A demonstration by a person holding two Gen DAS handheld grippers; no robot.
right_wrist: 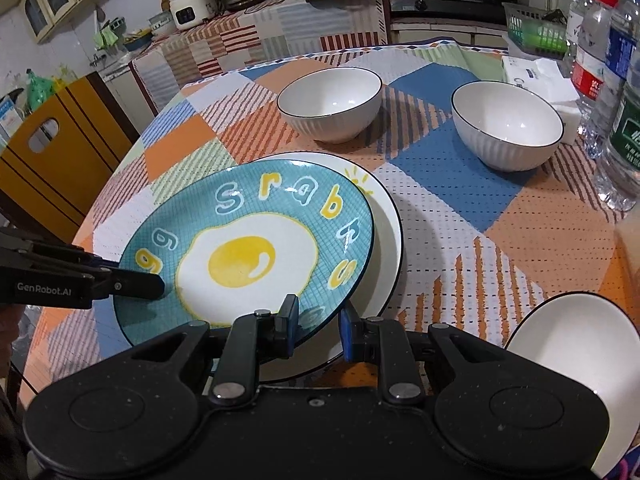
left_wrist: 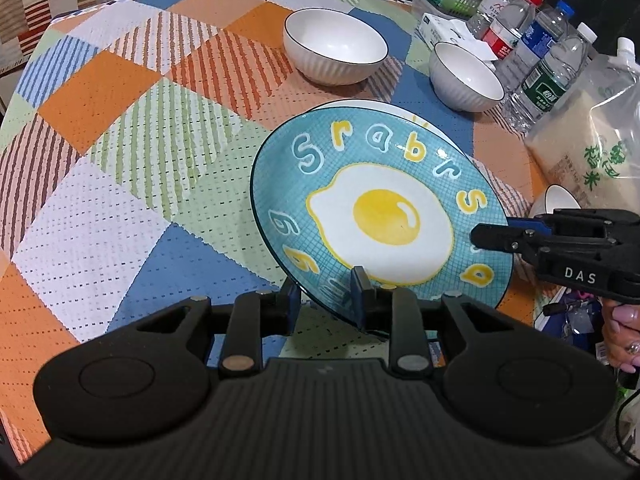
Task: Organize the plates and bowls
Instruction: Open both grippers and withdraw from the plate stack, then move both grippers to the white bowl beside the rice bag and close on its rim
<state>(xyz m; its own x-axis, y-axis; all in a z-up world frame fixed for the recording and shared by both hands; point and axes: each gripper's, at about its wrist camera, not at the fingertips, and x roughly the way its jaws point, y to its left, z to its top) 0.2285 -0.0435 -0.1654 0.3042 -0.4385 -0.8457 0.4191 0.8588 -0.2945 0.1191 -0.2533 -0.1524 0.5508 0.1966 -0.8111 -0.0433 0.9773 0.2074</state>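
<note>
A blue plate with a fried-egg picture (left_wrist: 384, 208) (right_wrist: 248, 248) is held tilted just above a white plate (right_wrist: 384, 236) (left_wrist: 436, 128) on the table. My left gripper (left_wrist: 326, 300) (right_wrist: 160, 282) has its fingers on either side of the plate's near rim, clamped on it. My right gripper (right_wrist: 316, 328) (left_wrist: 480, 236) also has its fingers either side of the opposite rim, with a visible gap. Two white ribbed bowls (left_wrist: 334, 46) (left_wrist: 466, 76) (right_wrist: 330, 100) (right_wrist: 508, 124) stand farther back. A third white bowl (right_wrist: 572, 364) (left_wrist: 558, 200) stands at the right.
The table wears a patchwork cloth (left_wrist: 120, 140) (right_wrist: 500, 240). Water bottles (left_wrist: 536, 52) (right_wrist: 604, 76), a tissue box (left_wrist: 444, 28) (right_wrist: 536, 76) and a bag of rice (left_wrist: 596, 136) crowd its right side. A green basket (right_wrist: 536, 30) and a kitchen counter (right_wrist: 280, 20) are behind.
</note>
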